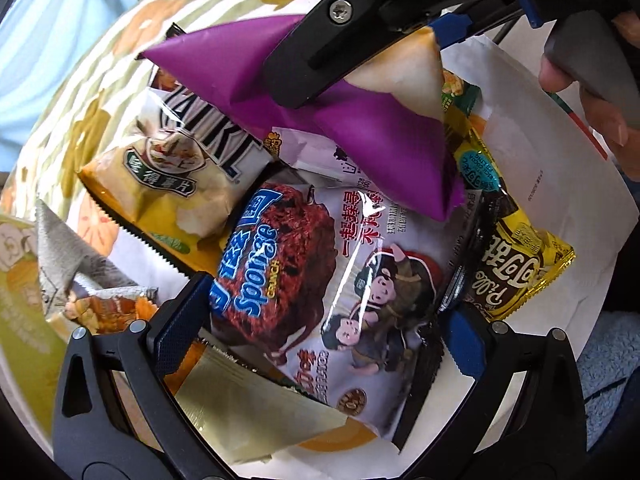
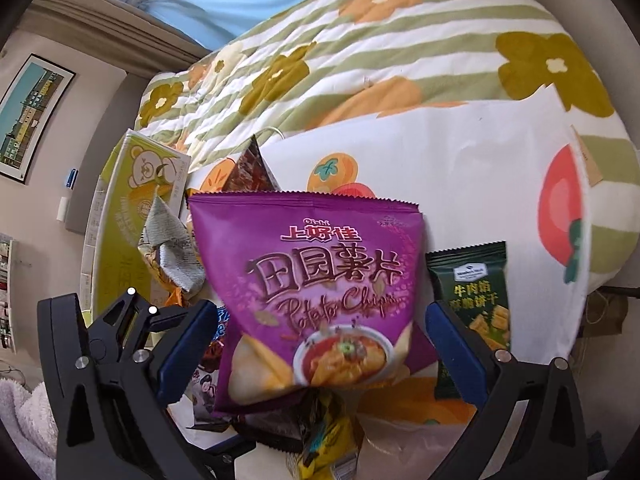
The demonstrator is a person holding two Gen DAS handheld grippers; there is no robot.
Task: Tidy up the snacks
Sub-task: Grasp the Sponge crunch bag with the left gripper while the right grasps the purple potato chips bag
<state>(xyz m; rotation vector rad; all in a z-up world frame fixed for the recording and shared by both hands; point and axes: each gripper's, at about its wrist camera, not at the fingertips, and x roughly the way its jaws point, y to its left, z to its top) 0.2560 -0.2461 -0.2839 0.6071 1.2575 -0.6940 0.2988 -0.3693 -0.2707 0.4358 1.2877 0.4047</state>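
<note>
While the purple chip bag (image 2: 316, 300) hung upright between my right gripper (image 2: 320, 344) fingers, I judged the step in hand to be lifting it clear of the snack pile. From the left wrist view, the right tool (image 1: 412, 28) was pinching the bag (image 1: 360, 136) at one pale corner, clenched on it, and the bag dangled over the heap on the flowered bedspread (image 2: 400, 40). My left gripper (image 1: 324, 328) sat spread wide, released, its blue pads on either side of the Sponge Crunch packet (image 1: 320, 280) but not closed on it (I could not tell whether the pads touched the wrapper). A yellow chocolate packet (image 1: 516, 256) lay just beside it, a pale chip bag (image 1: 168, 184) on the other side, and a green biscuit packet (image 2: 476, 312) stood near the purple bag. The next move, as I read it, called for carrying the purple bag to wherever chips belonged, keeping the corner pinch firm since such a slick bag could slip.
</note>
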